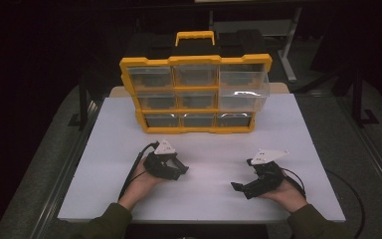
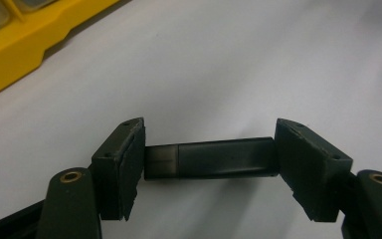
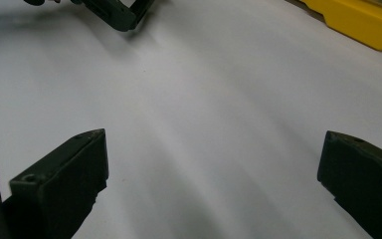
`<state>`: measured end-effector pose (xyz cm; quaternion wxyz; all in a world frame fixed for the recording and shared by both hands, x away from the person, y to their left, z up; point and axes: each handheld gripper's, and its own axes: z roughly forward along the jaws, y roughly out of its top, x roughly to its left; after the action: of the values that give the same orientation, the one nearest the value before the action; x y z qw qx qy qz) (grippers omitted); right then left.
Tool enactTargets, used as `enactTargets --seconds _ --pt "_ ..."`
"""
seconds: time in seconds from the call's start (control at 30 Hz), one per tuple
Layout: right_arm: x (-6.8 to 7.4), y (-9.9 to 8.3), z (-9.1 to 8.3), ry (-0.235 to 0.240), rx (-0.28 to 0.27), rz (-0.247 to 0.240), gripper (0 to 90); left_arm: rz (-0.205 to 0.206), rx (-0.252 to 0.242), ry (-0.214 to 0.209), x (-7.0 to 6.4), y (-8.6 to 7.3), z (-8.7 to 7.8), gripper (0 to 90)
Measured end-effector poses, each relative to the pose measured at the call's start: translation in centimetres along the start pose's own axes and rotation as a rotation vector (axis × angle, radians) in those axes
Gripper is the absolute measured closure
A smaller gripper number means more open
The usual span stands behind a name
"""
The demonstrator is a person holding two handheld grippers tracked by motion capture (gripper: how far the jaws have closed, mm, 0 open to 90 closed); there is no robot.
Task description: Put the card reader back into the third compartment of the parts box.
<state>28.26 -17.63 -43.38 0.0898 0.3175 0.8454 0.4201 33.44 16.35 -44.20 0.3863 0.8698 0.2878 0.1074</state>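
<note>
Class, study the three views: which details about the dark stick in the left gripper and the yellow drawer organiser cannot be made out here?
- Dark stick: both ends covered by the left gripper pads, left gripper view.
- Yellow drawer organiser: drawer contents too small and glare-washed, high view.
- Right gripper: jaw bases cut off, right gripper view.

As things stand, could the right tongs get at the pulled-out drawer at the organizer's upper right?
Probably yes: the right tongs are open and hold nothing, and bare white board lies between them and the pulled-out drawer.

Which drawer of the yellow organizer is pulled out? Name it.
The top-right drawer of the organizer: its clear front juts forward past the frame, while the other eight sit flush.
</note>
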Motion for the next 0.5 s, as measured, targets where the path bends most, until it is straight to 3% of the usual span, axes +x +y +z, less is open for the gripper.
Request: enactTargets --seconds 0.5 --pt "-0.1 0.0 0.0 0.005 -0.004 0.013 0.0 -0.001 -0.047 -0.092 1.3 1.3 -1.6 30.2"
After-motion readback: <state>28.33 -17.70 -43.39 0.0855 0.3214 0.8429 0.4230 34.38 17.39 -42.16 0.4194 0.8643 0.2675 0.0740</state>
